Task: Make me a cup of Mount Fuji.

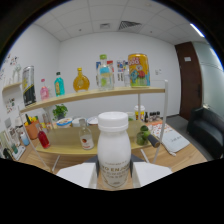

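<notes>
A white plastic bottle (pixel 113 149) with a white screw cap and grey lettering stands upright between my two white fingers (pixel 80 175). Both fingers press on its sides, so my gripper (pixel 114 176) is shut on it and holds it in the air above the wooden counter (pixel 65 145). The bottle's lower part is hidden behind the gripper body. Beyond it, a small clear bottle with a red label (pixel 85 137) stands on the counter.
A wooden shelf (pixel 90 95) above the counter carries a yellow can (pixel 138 70), an orange flask (pixel 81 81), a blue bottle (pixel 59 84) and others. A green plant (pixel 60 111), bowls and cups stand on the counter. A dark sofa (pixel 207 130) and a brown door (pixel 186 80) lie off to the right.
</notes>
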Action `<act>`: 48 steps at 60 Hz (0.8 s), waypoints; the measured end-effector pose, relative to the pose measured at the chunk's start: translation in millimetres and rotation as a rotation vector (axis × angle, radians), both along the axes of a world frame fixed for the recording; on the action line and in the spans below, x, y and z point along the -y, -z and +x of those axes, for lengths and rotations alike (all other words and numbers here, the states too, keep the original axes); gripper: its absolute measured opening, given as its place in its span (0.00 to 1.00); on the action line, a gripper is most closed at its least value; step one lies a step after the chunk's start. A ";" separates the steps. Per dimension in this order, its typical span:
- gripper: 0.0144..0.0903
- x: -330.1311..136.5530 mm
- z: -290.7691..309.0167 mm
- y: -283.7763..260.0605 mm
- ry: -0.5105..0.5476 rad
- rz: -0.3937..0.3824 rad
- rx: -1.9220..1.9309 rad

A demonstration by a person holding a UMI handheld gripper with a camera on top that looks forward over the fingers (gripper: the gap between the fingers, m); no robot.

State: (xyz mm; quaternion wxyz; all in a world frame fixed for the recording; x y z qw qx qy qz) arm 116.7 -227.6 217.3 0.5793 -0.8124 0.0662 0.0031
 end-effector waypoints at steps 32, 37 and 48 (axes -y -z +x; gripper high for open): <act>0.44 -9.4 29.3 106.9 -0.188 -0.177 0.803; 0.44 -15.0 27.2 98.1 -0.250 -0.167 0.996; 0.44 -26.5 25.0 76.5 -0.344 -0.121 1.459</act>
